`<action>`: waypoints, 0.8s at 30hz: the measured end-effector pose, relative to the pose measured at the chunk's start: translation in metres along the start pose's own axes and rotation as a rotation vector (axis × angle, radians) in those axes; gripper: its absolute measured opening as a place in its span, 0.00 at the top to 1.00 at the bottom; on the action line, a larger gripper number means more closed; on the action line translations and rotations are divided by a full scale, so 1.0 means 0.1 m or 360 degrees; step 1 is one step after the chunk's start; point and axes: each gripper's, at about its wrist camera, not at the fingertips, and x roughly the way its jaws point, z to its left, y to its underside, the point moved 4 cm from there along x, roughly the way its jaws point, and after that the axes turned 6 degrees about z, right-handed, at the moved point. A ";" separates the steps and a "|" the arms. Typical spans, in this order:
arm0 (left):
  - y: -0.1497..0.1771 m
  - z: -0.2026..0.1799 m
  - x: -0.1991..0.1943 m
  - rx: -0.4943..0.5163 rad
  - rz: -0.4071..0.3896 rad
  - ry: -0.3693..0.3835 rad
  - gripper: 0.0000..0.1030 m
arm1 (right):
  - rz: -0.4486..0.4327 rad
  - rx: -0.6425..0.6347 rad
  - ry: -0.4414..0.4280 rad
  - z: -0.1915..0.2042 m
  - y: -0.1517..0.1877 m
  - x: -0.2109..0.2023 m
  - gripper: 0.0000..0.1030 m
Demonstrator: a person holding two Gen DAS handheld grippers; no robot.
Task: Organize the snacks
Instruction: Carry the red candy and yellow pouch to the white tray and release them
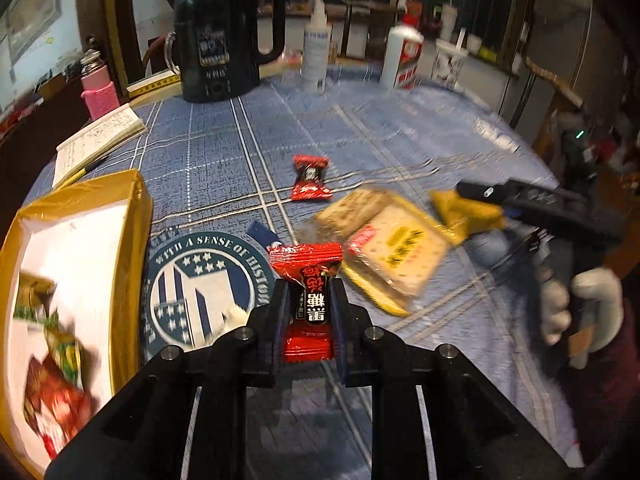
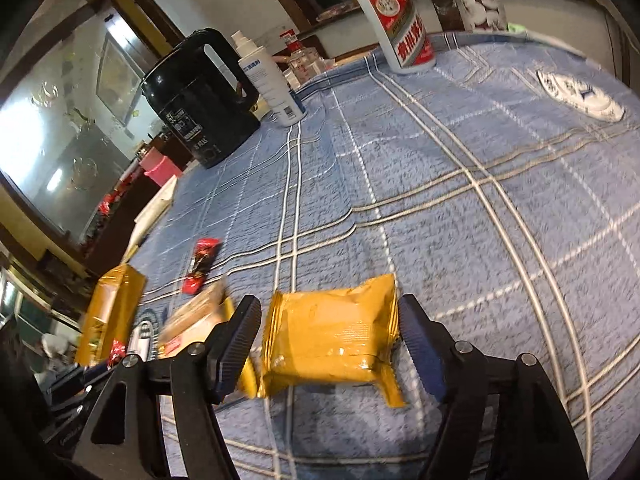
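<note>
Blurred snacks in edge-cropped gold box

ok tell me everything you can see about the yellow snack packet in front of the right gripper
The yellow snack packet is a small pillow-shaped pouch of glossy, crinkled foil-like wrap with crimped, flared ends. No print shows on its upper face. It looks sealed and puffed. It sits between the two fingers of the right gripper, which is open; contact with either finger can't be confirmed. Below it is the blue checked tablecloth, and a cracker packet lies just to its left.
</note>
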 end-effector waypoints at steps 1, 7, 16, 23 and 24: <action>0.03 -0.01 -0.08 -0.0020 -0.0025 0.0027 0.83 | 0.0036 0.0037 -0.0041 0.01 0.06 -0.03 0.30; 0.22 0.04 -0.46 -0.0118 -0.0123 0.0088 0.83 | 0.0221 -0.0088 -0.0155 0.22 0.41 -0.17 0.30; 0.57 0.35 -0.74 -0.0335 -0.0183 0.0122 0.83 | 0.0029 -0.0771 0.0418 0.51 0.23 -0.01 0.17; 0.76 0.55 -0.80 -0.0466 -0.0198 0.0130 0.83 | 0.0121 -0.0721 0.0406 0.44 0.22 0.18 0.45; 0.78 0.57 -0.81 -0.0482 -0.0207 0.0136 0.83 | 0.0128 -0.0704 0.0395 0.44 0.22 0.17 0.56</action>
